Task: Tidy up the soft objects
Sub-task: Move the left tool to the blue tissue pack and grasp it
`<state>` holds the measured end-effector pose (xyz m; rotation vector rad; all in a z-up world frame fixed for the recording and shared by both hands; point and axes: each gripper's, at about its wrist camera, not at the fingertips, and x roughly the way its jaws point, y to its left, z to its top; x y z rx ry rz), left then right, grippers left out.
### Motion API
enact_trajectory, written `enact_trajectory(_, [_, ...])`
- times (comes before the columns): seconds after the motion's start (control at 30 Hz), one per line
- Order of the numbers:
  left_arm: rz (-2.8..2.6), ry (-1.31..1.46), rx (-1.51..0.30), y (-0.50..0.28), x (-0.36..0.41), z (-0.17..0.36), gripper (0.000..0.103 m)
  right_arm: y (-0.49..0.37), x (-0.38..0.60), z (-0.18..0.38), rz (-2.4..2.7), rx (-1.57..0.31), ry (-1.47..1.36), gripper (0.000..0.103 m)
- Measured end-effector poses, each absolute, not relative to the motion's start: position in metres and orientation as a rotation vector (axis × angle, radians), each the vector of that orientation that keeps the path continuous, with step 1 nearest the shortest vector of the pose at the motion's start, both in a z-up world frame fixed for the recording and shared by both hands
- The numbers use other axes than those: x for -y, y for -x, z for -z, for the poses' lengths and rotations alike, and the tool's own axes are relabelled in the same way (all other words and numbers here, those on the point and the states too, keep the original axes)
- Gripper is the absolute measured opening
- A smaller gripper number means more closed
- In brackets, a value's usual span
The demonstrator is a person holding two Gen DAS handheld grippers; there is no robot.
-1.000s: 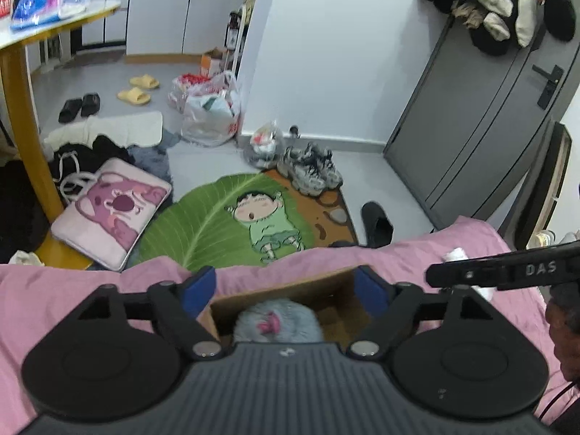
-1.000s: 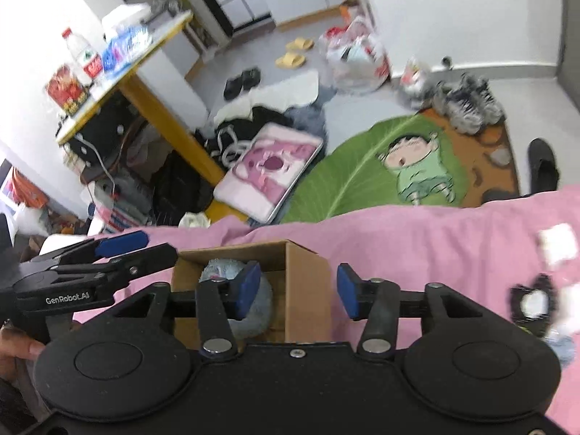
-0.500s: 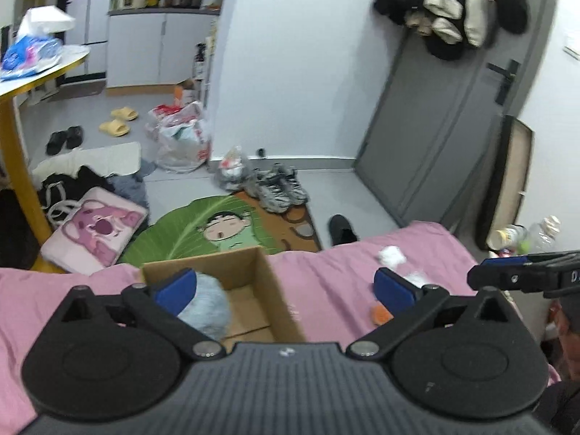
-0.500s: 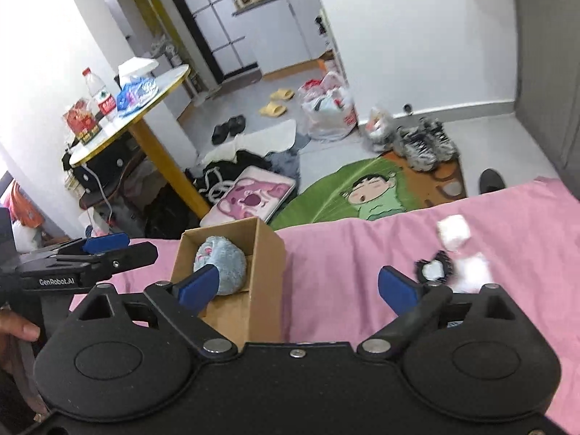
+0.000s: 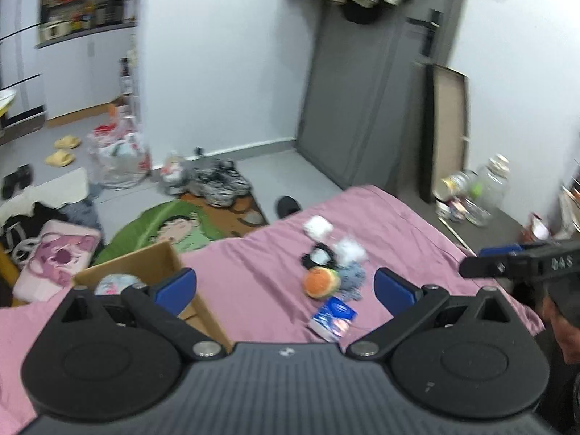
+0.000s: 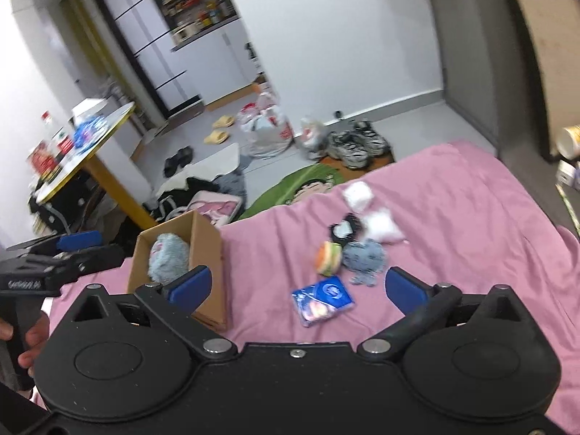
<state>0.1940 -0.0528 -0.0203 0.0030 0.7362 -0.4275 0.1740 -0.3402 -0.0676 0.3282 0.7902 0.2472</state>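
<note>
A cardboard box (image 6: 208, 239) stands on the pink bed with a grey-blue plush (image 6: 166, 259) inside; the box also shows in the left wrist view (image 5: 159, 257). To its right lies a pile of soft things: an orange burger plush (image 6: 329, 258) (image 5: 320, 282), a blue-grey fluffy toy (image 6: 364, 259), a black-and-white item (image 6: 344, 228), white soft pieces (image 6: 380, 223) and a blue packet (image 6: 322, 301) (image 5: 333, 317). My left gripper (image 5: 284, 286) is open and empty. My right gripper (image 6: 297, 286) is open and empty, above the packet.
The pink bed (image 6: 471, 217) ends at a floor with a green cartoon mat (image 5: 163, 228), shoes (image 5: 217, 185), bags and clothes. A yellow round table (image 6: 83, 145) stands at left. A grey door (image 5: 362, 90) and jars (image 5: 485, 188) are at right.
Both grippers have opened wide and swung right, away from the box. The grey-blue plush stays in the box. The pile of soft things has come into view.
</note>
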Motion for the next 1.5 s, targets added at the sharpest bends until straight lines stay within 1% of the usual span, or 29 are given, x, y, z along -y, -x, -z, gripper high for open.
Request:
enact_trajectory(0.1, [0.49, -0.063, -0.746, -0.191, 0.067, 0.023, 0.103, -0.165, 0.352, 0.071, -0.216, -0.782, -0.348, 0.103])
enact_trajectory(0.2, [0.54, -0.025, -0.782, -0.194, 0.073, 0.025, 0.103, -0.155, 0.36, 0.072, -0.19, -0.768, -0.347, 0.103])
enact_trajectory(0.57, [0.56, -0.124, -0.779, -0.2, 0.11, 0.033, 0.103, -0.142, 0.377, 0.092, -0.108, -0.761, -0.351, 0.103])
enact_trajectory(0.83, [0.584, -0.148, -0.827, -0.216, 0.121, 0.058, 0.102, -0.151, 0.377, 0.108, -0.077, -0.768, -0.363, 0.103])
enact_trajectory(0.97, [0.597, -0.144, -0.85, -0.224, 0.127, 0.073, 0.101, -0.156, 0.379, 0.117, -0.032, -0.774, -0.361, 0.096])
enact_trajectory(1.13, [0.63, -0.143, -0.864, -0.231, 0.138, 0.089, 0.1, -0.167, 0.38, 0.13, -0.009, -0.806, -0.357, 0.093])
enact_trajectory(1.23, [0.644, -0.143, -0.881, -0.237, 0.144, 0.102, 0.098, -0.173, 0.38, 0.137, -0.002, -0.823, -0.361, 0.09])
enact_trajectory(1.33, [0.648, -0.137, -0.91, -0.246, 0.15, 0.117, 0.094, -0.182, 0.379, 0.143, -0.008, -0.845, -0.355, 0.084])
enact_trajectory(1.5, [0.645, -0.165, -0.964, -0.259, 0.158, 0.145, 0.087, -0.198, 0.373, 0.153, -0.009, -0.866, -0.334, 0.082])
